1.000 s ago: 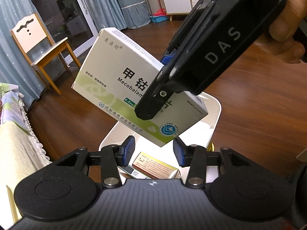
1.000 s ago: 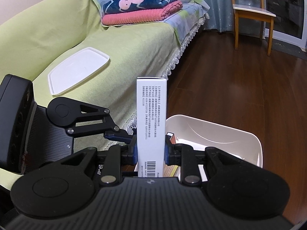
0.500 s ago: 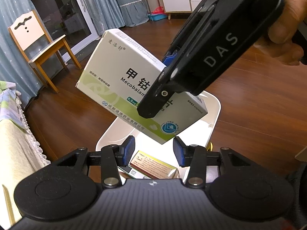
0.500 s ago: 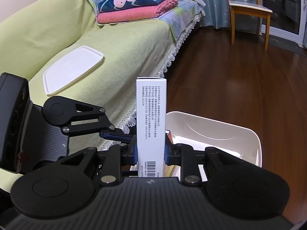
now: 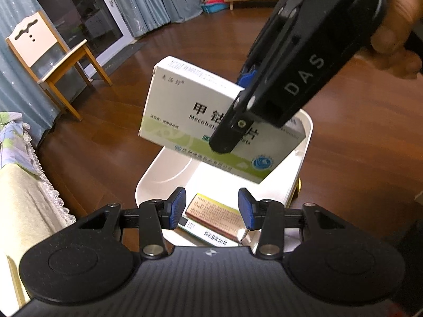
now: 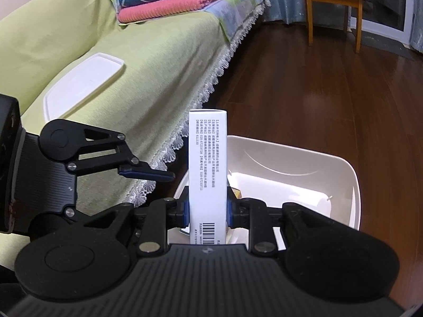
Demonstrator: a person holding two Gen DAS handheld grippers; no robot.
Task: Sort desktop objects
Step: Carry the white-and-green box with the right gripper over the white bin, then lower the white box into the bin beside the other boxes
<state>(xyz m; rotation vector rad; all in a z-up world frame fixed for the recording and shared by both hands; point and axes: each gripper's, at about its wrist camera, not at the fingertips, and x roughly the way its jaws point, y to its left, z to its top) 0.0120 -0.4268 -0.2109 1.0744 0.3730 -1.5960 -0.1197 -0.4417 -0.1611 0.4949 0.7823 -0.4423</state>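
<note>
A white and green medicine box [image 5: 185, 111] hangs tilted above a white plastic bin [image 5: 304, 142], with my right gripper [image 5: 238, 111] shut on it. In the right wrist view the box [image 6: 208, 163] stands edge-on between the pads of the right gripper [image 6: 208, 212], over the near left corner of the bin [image 6: 351, 185]. My left gripper [image 5: 211, 208] is open with nothing between its pads, just over the bin's near end. It shows from the side in the right wrist view as the left gripper [image 6: 148, 173]. A brown and gold box [image 5: 214, 216] lies inside the bin.
A sofa with a green cover [image 6: 132, 92] runs along the bin's left and carries a white lid [image 6: 82, 84] and folded blankets [image 6: 171, 0]. A wooden chair [image 5: 53, 60] stands by the glass door. A hand [image 5: 396, 26] holds the right gripper. Dark wood floor surrounds the bin.
The right gripper has carried the medicine box away from the left camera and lower, over the bin. The left gripper stays open and has risen slightly.
</note>
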